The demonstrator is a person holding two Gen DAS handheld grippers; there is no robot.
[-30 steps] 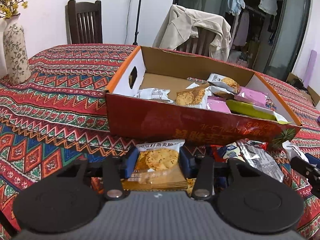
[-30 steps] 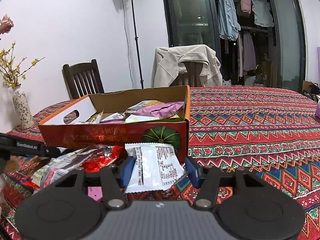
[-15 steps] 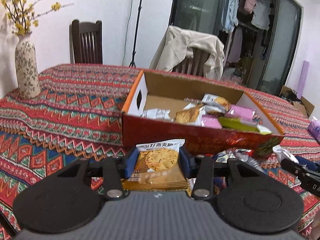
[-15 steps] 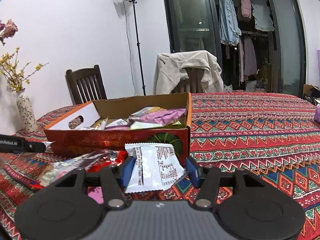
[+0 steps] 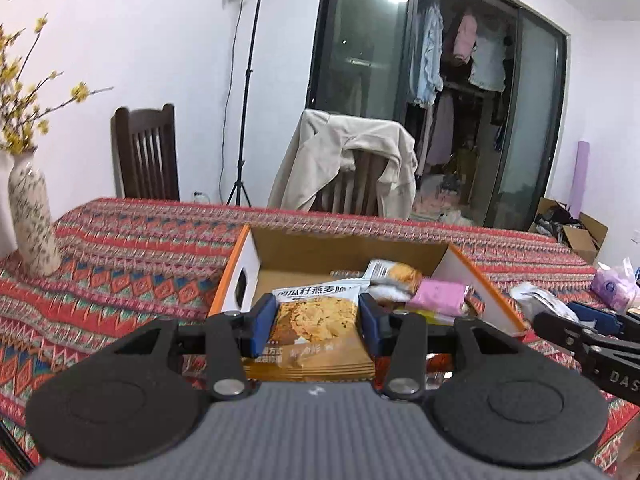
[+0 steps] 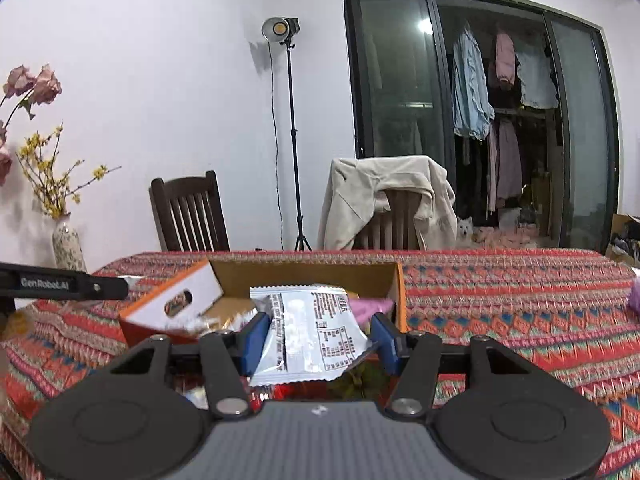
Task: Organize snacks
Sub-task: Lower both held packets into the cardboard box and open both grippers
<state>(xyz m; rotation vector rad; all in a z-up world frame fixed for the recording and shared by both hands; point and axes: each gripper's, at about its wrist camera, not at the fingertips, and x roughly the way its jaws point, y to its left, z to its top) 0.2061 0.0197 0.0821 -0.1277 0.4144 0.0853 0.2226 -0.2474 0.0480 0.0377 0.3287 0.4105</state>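
both the left gripper (image 5: 317, 322) and right gripper (image 6: 318, 338) clamped on packets.

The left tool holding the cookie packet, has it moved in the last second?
Yes. The left tool has risen: its cookie packet now shows above the cardboard box's near wall, where earlier it sat below it.

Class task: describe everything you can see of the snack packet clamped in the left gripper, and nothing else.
The oat crisp packet is a flat, glossy plastic pouch: a white top band with dark Chinese print, a photo of a golden, crumbly biscuit in the middle, and an orange-brown lower part with a crimped bottom seam. It is sealed and slightly bowed. The left gripper holds it by its two side edges between blue pads, face toward the camera. In this view it overlaps the open cardboard box.
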